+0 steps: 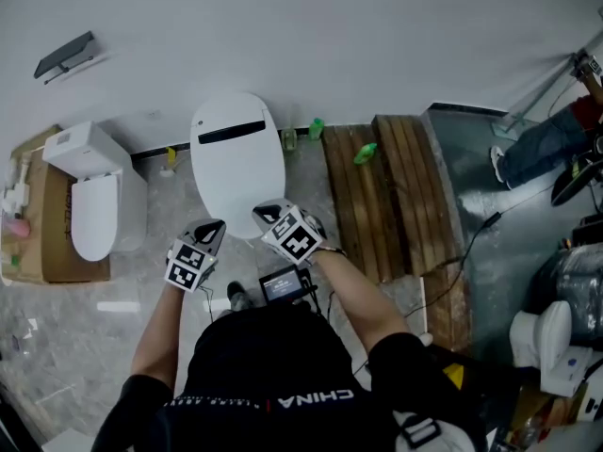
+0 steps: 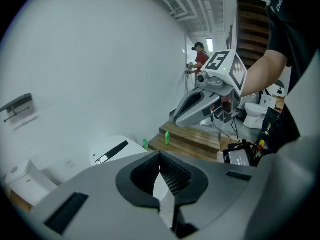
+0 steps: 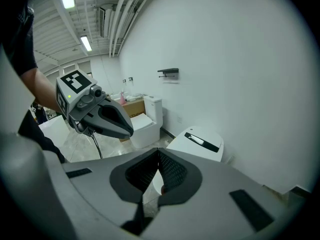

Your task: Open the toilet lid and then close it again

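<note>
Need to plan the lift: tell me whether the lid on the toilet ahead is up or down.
Down. The lid lies flat, covering the whole top; no seat or opening shows.

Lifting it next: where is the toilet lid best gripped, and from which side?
Grip the toilet lid at its rounded front rim, coming from the side away from the wall. It lies flat and closed; the end with the black strip sits by that wall, likely the hinge.
</note>
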Available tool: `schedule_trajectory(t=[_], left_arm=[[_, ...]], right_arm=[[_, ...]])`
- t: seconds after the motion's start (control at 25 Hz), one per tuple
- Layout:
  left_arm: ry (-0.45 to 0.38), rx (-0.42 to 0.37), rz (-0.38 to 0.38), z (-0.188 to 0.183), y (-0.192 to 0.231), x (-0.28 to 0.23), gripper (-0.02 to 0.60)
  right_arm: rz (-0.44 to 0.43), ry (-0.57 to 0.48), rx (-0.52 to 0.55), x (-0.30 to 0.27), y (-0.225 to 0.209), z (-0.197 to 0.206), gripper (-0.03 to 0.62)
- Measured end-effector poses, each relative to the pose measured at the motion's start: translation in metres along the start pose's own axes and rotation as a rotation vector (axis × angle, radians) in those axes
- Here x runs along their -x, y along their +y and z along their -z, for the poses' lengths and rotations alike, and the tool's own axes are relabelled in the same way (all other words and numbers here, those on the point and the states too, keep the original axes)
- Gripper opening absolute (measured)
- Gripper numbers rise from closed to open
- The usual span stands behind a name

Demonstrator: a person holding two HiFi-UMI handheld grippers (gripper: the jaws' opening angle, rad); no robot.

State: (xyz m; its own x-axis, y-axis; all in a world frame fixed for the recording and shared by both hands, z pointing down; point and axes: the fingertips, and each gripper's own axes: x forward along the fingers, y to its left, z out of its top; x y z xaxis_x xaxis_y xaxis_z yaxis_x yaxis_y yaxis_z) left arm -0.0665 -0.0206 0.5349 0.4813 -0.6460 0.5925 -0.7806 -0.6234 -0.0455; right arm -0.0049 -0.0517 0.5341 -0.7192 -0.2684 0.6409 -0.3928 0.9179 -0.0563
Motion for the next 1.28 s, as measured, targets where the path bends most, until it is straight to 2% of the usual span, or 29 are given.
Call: schedule_trajectory(t=[0.56, 0.76, 0.84, 0.96, 1.0, 1.08, 1.12, 1.28], left_arm=[[0.023, 0.006, 0.023, 0.011, 0.009, -0.003, 0.009], [0.043, -0.02, -0.032, 0.024, 0.017, -0.014, 0.011], [0.073, -0.04, -0.035, 0.043, 0.019, -0.025, 0.011], [0.125, -0.07, 0.001, 0.086, 0.01, -0.047, 0.014], [0.143, -0.08, 0.017, 0.103, 0.006, -0.056, 0.031], [0.184, -0.111, 0.044, 0.14, 0.0, -0.079, 0.117], [0.2, -0.131, 0.052, 0.158, -0.001, -0.091, 0.142], [0.22, -0.244, 0.07, 0.219, -0.009, -0.144, 0.197]], right_arm=[[-0.006, 0.032, -0.004, -0.012, -0.002, 0.004, 0.012], [0.006, 0.117, 0.074, -0.03, -0.011, 0.036, 0.014], [-0.003, 0.156, 0.112, -0.044, -0.01, 0.056, 0.014], [-0.036, 0.208, 0.145, -0.07, -0.003, 0.095, 0.015], [-0.044, 0.22, 0.149, -0.08, -0.001, 0.108, 0.015], [-0.056, 0.239, 0.158, -0.107, 0.0, 0.135, 0.026], [-0.059, 0.247, 0.163, -0.122, 0.0, 0.149, 0.055], [-0.037, 0.259, 0.238, -0.18, -0.008, 0.207, 0.123]])
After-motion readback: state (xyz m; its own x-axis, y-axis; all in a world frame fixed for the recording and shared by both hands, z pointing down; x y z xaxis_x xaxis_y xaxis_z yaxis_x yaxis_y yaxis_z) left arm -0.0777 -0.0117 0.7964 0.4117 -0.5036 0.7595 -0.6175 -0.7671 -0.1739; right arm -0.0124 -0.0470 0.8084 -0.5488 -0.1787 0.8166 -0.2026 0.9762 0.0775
